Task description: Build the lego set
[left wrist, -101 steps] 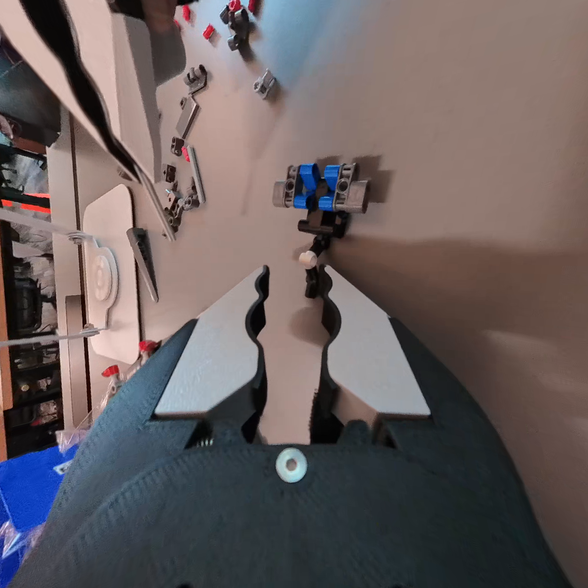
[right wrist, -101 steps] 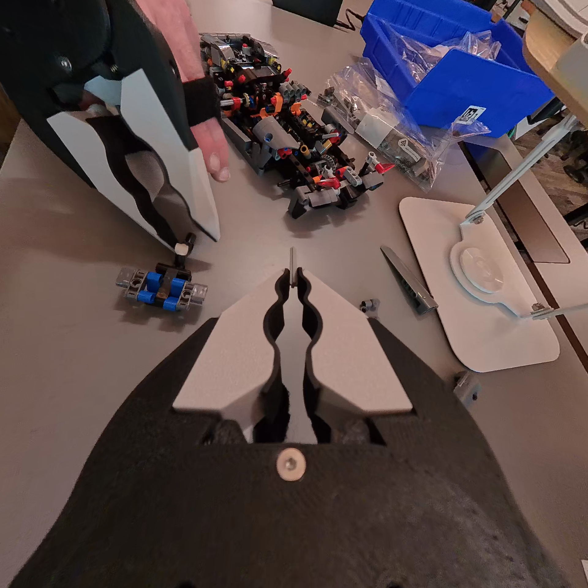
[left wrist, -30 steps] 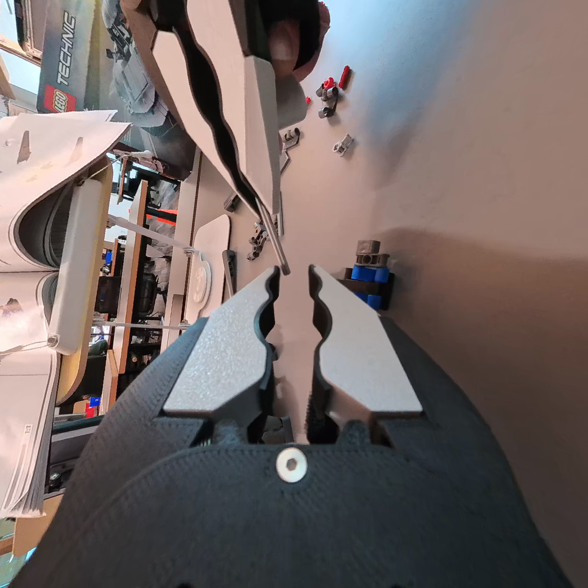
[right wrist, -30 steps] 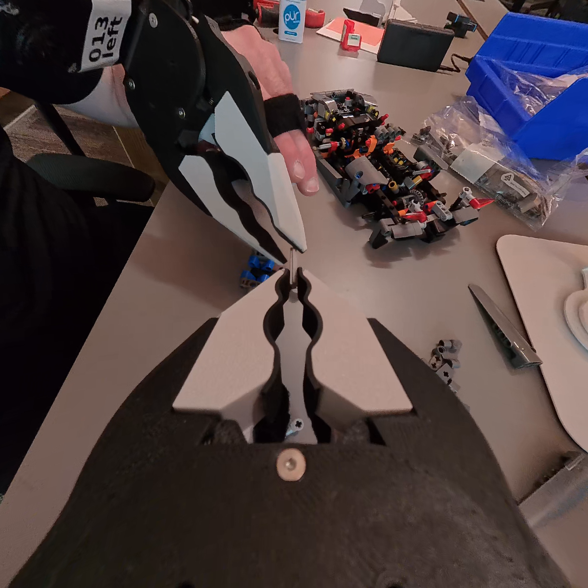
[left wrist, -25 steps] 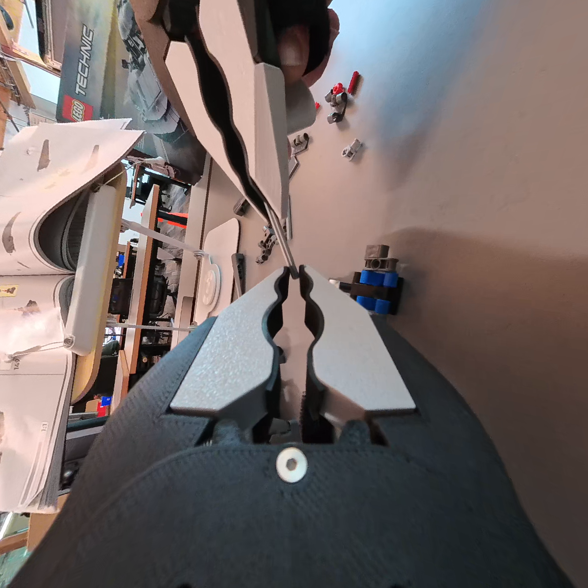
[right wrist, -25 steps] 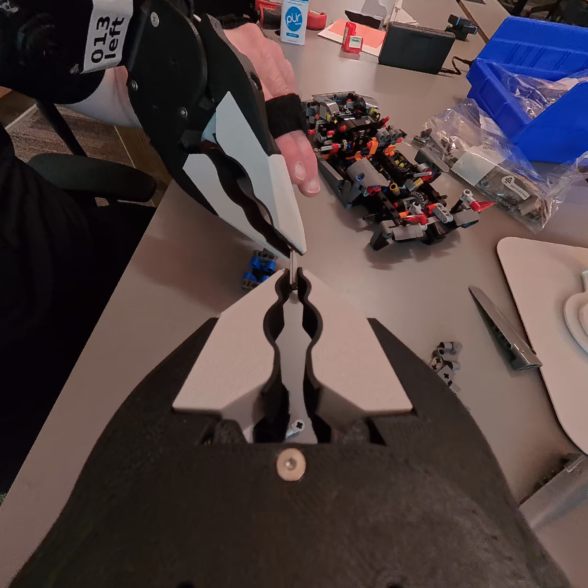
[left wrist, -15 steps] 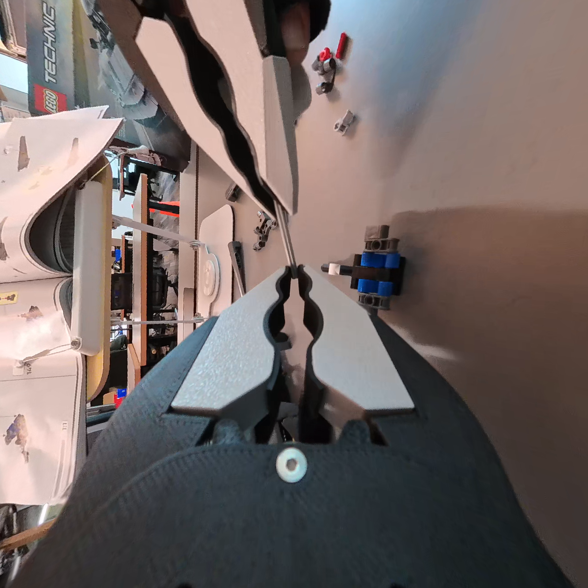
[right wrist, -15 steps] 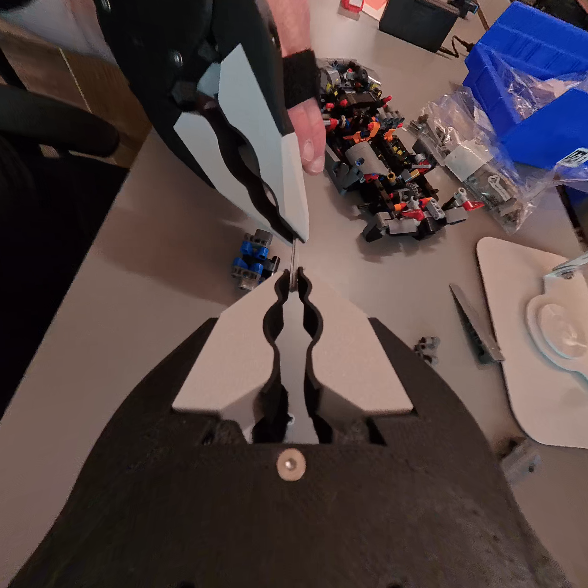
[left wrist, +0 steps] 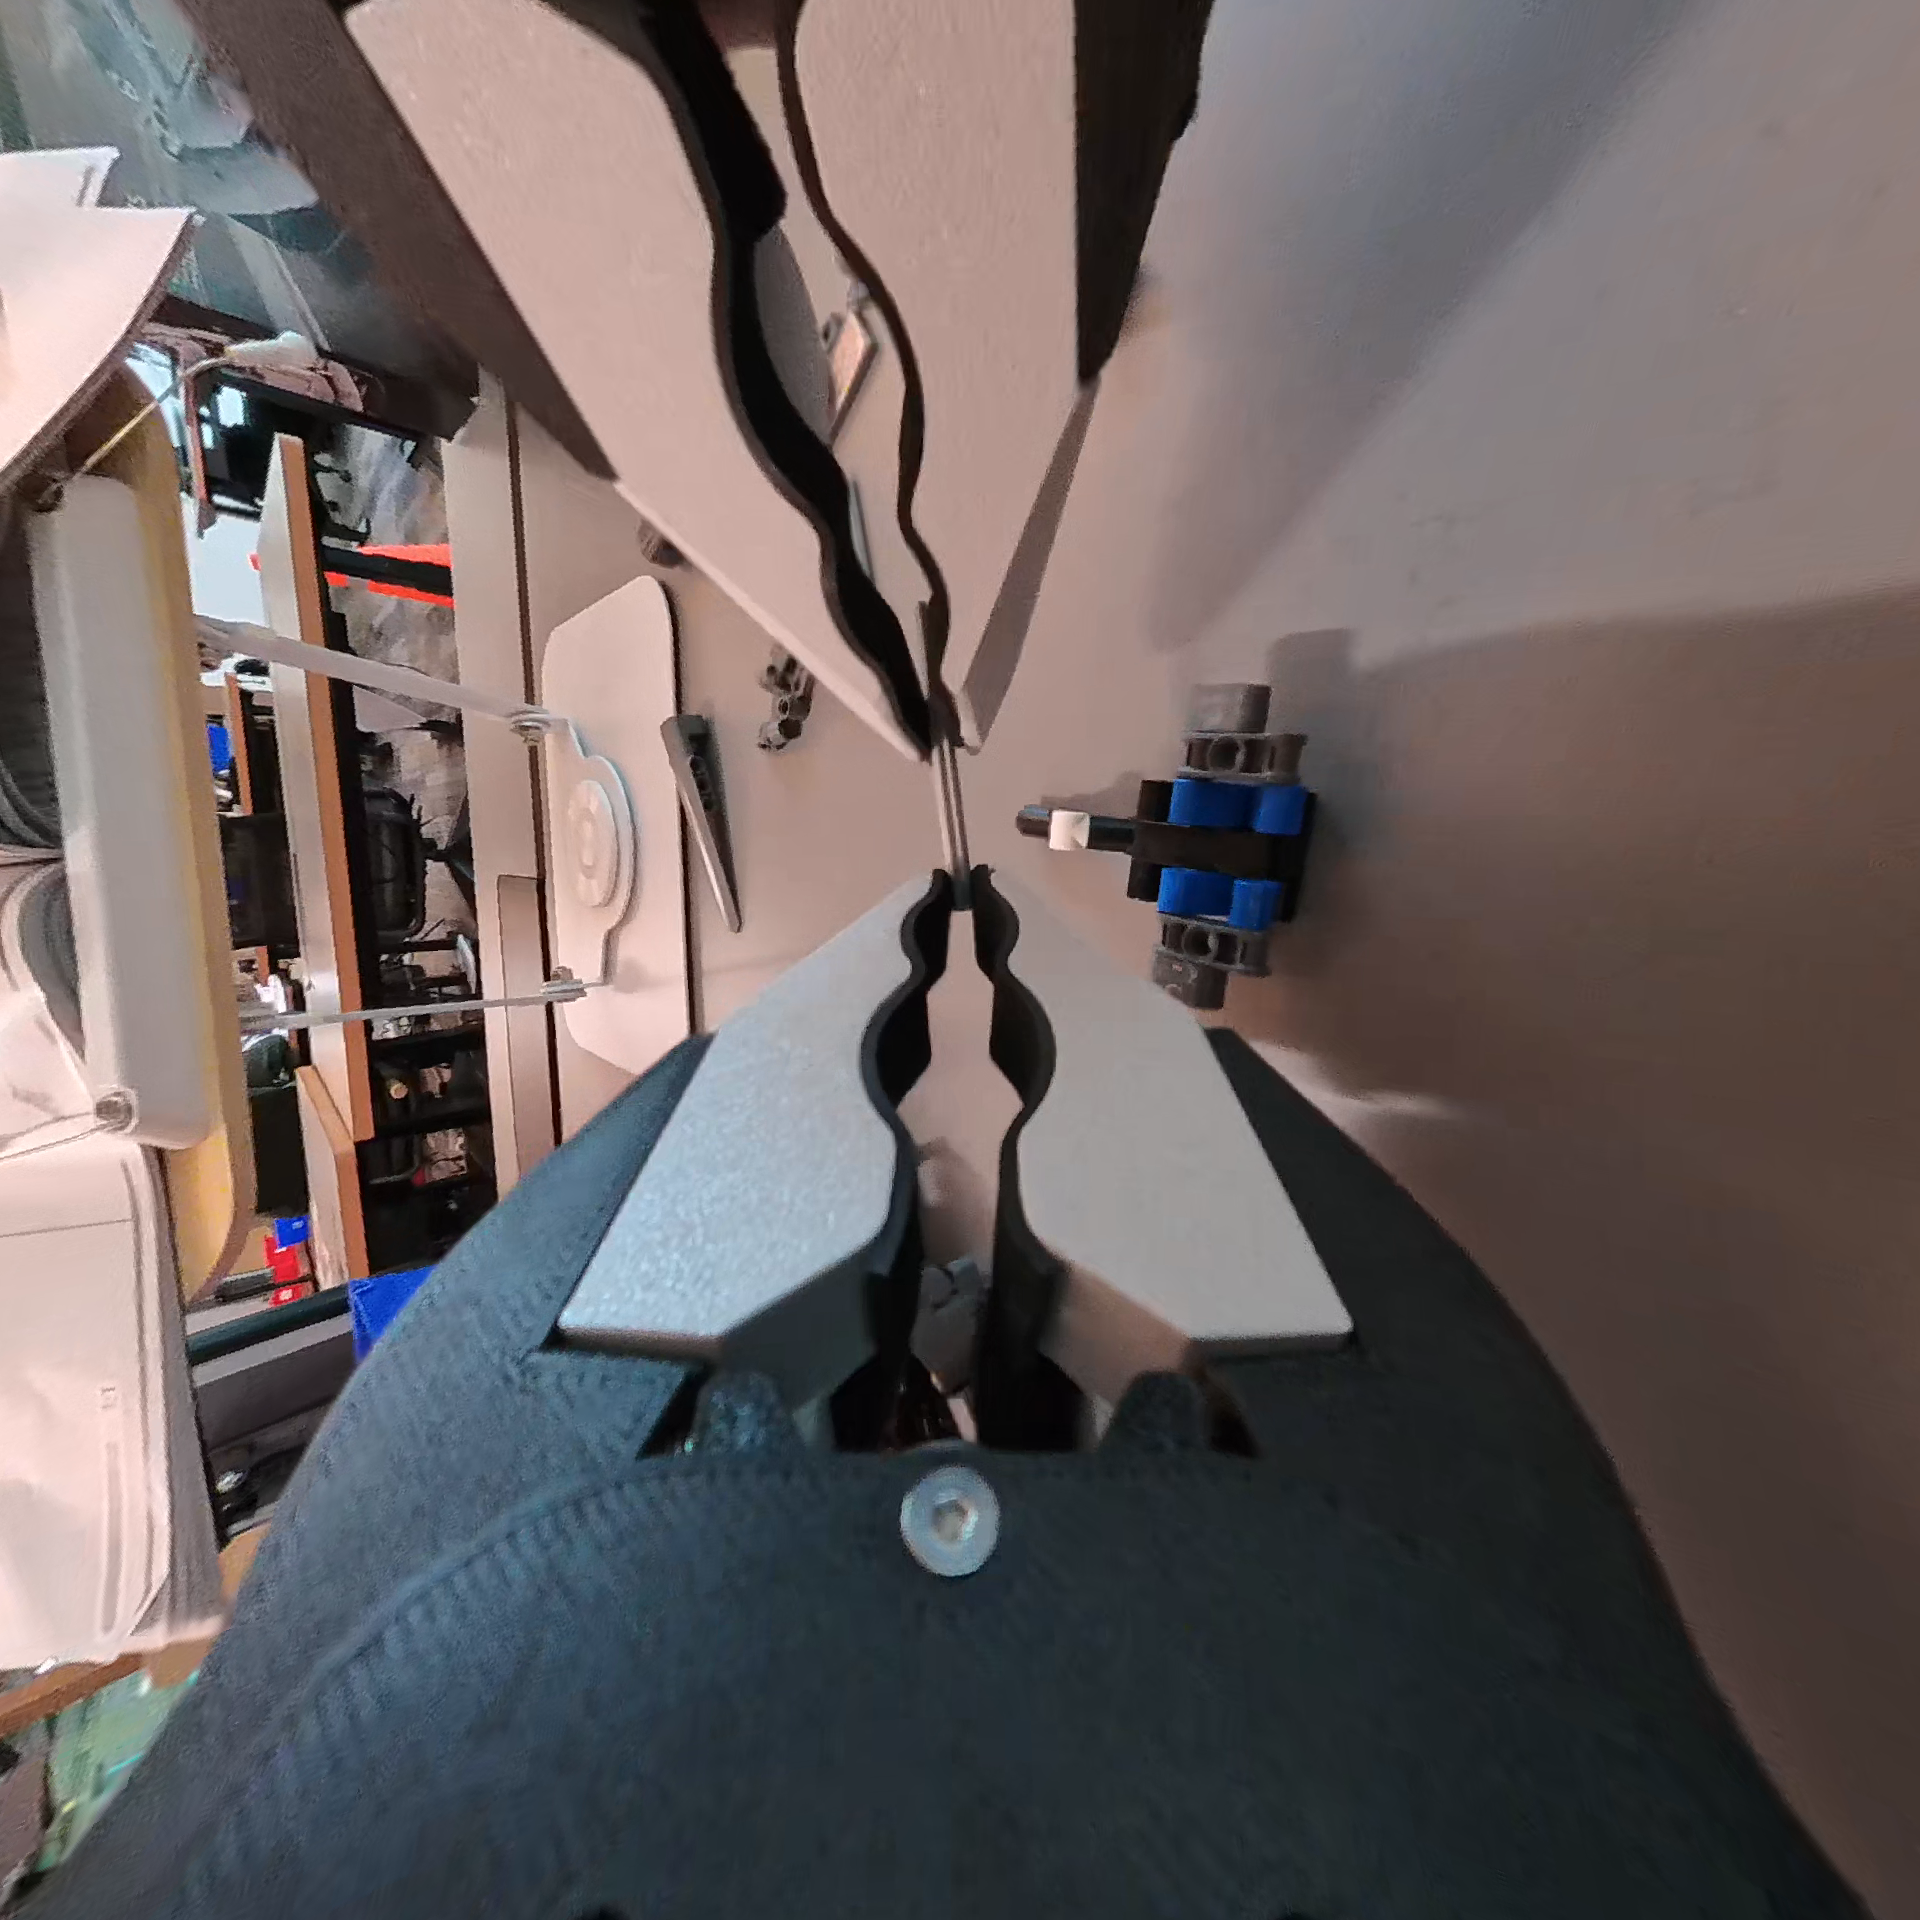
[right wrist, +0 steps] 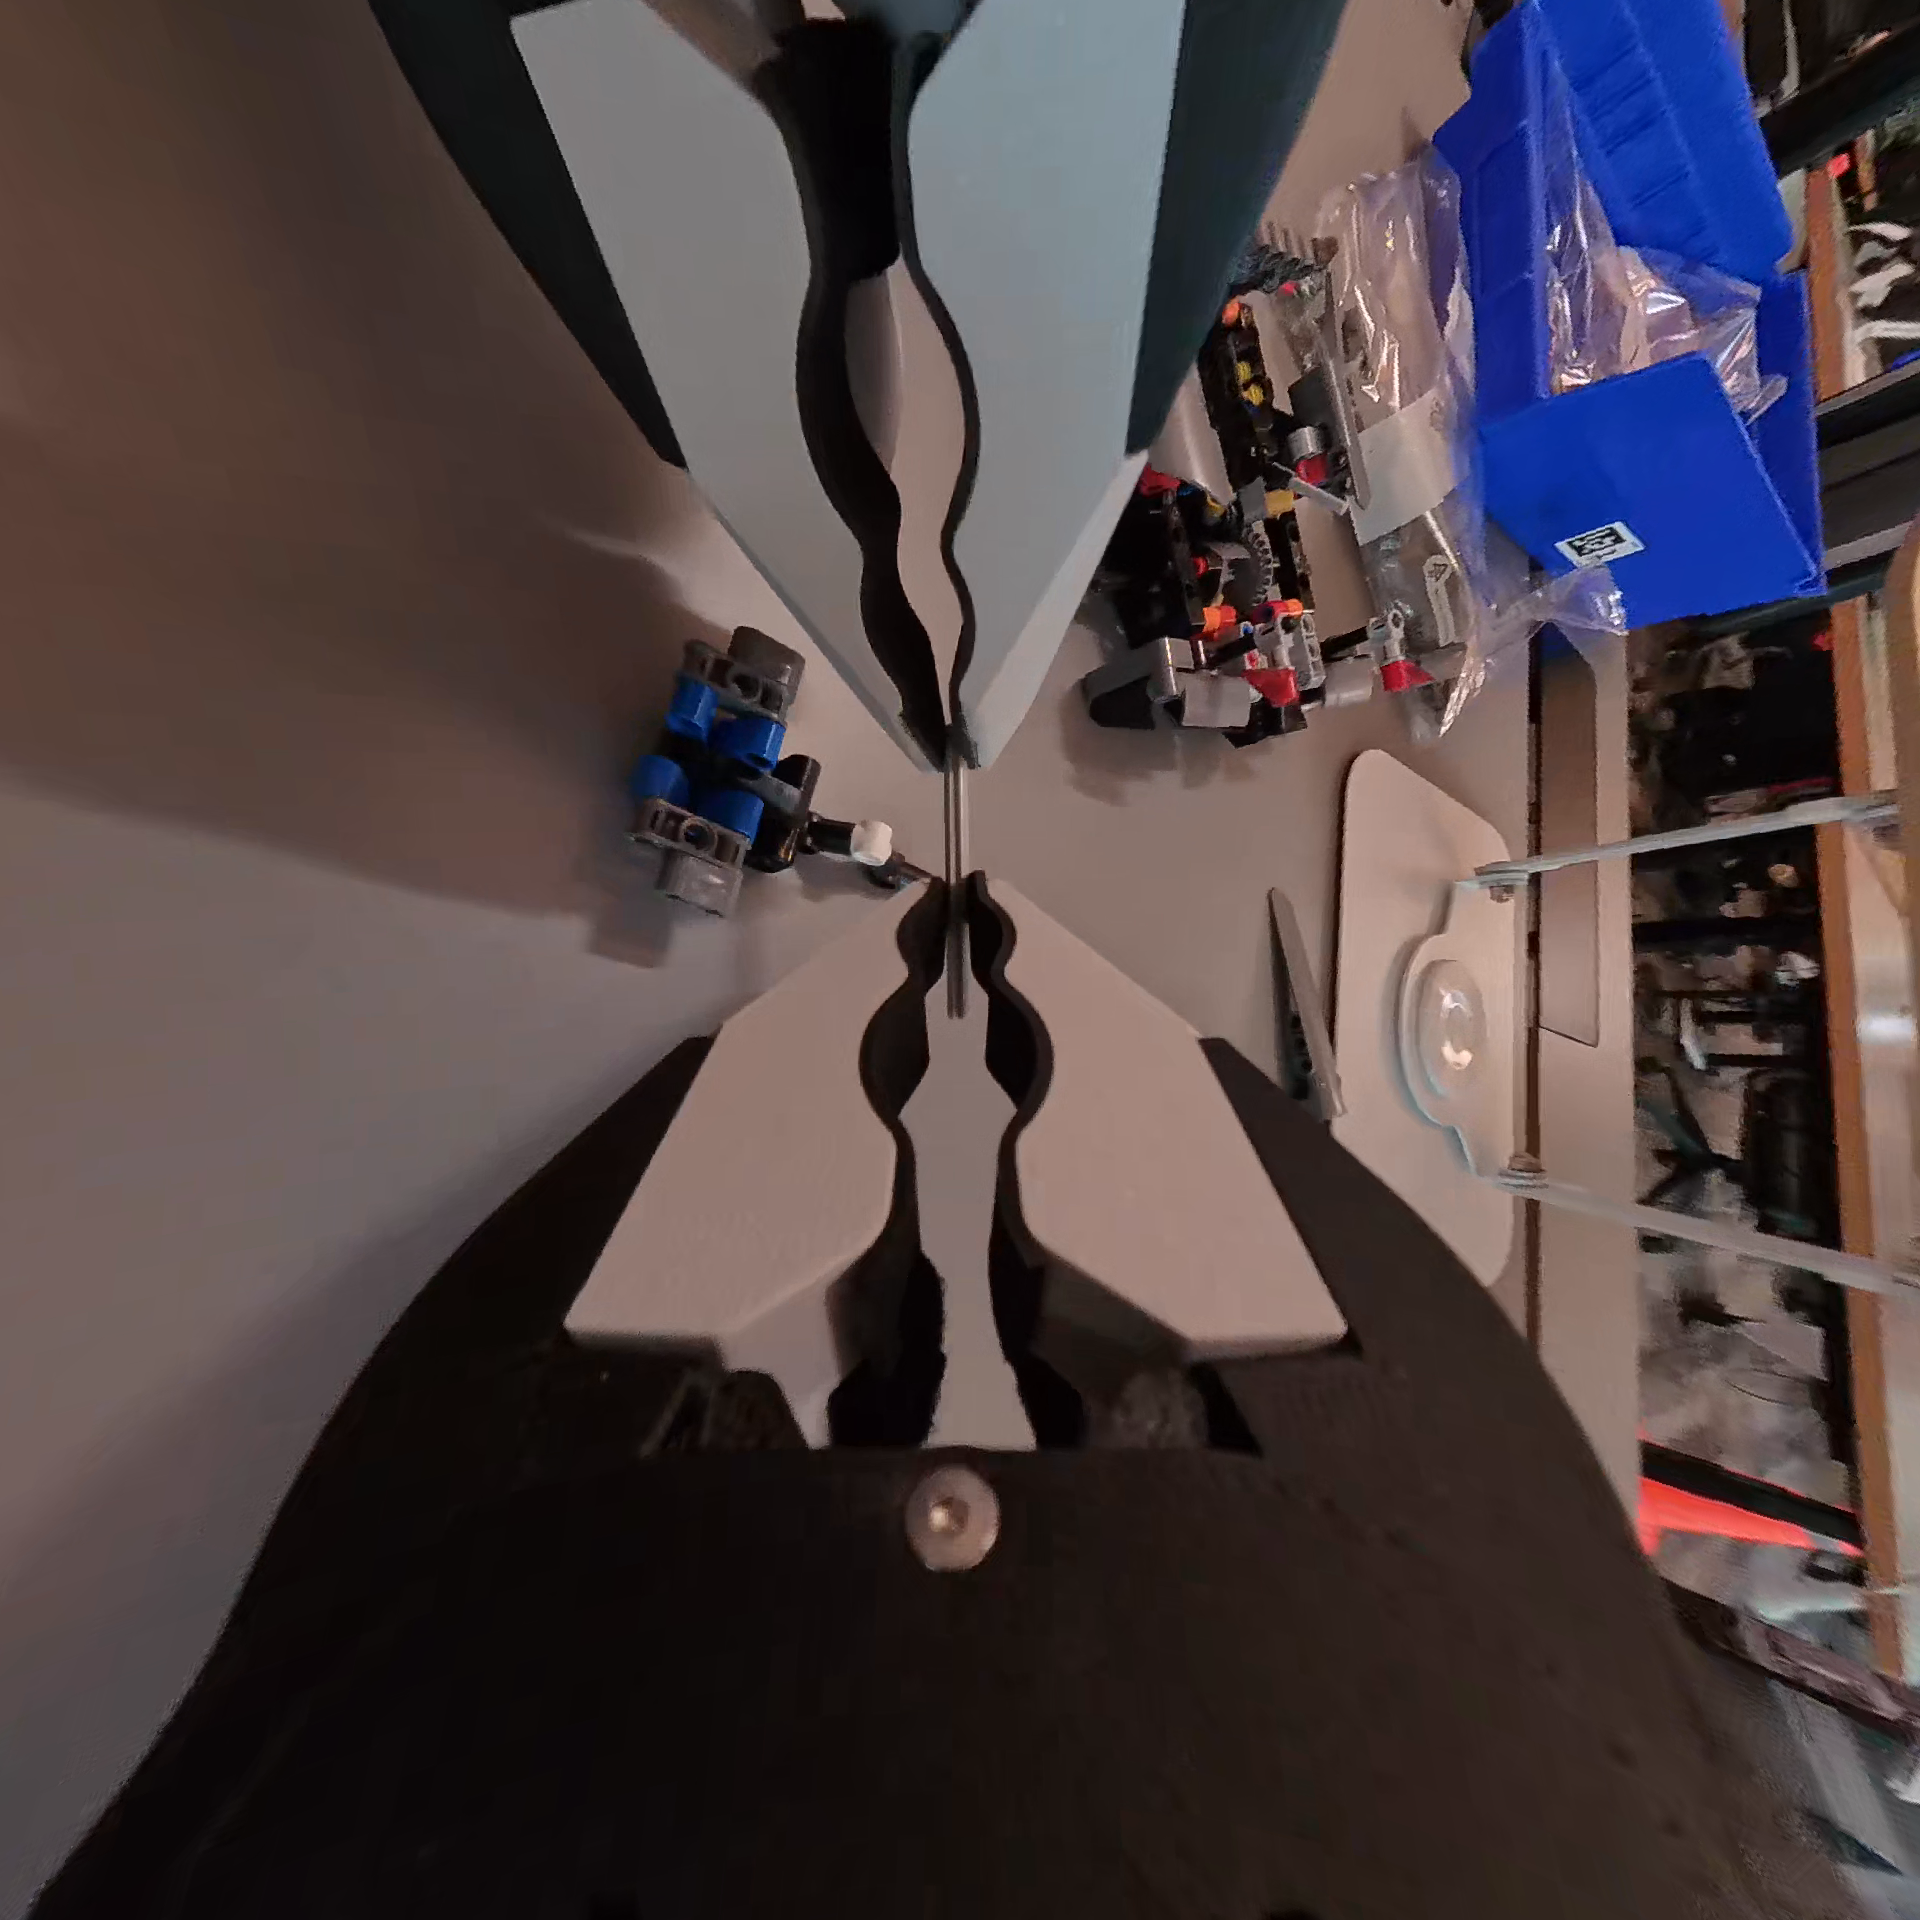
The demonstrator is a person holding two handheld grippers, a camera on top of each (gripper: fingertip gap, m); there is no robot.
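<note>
A thin grey axle (left wrist: 954,821) spans the gap between my two grippers, which face each other tip to tip above the table. My left gripper (left wrist: 961,888) is shut on one end of it. My right gripper (right wrist: 956,883) is shut on the other end, and the axle (right wrist: 956,831) runs back between its jaws. In the left wrist view the right gripper (left wrist: 940,732) comes in from the top; in the right wrist view the left gripper (right wrist: 956,743) does. A small blue, black and grey sub-assembly (left wrist: 1221,842) (right wrist: 727,769) lies on the table beside the tips, its white-tipped pin pointing at them.
A partly built lego chassis (right wrist: 1226,582) lies beyond, beside a clear bag of parts (right wrist: 1455,364) and blue bins (right wrist: 1621,312). A grey wedge panel (right wrist: 1304,1018) (left wrist: 707,821) lies by a white stand base (right wrist: 1423,987). An open instruction booklet (left wrist: 62,1351) stands at the left. Left and right tips are no more than a few centimetres apart.
My left gripper was open a second ago and has closed on the free end of the axle. Both grippers have rolled and drawn closer, with the sub-assembly now beside the tips.
</note>
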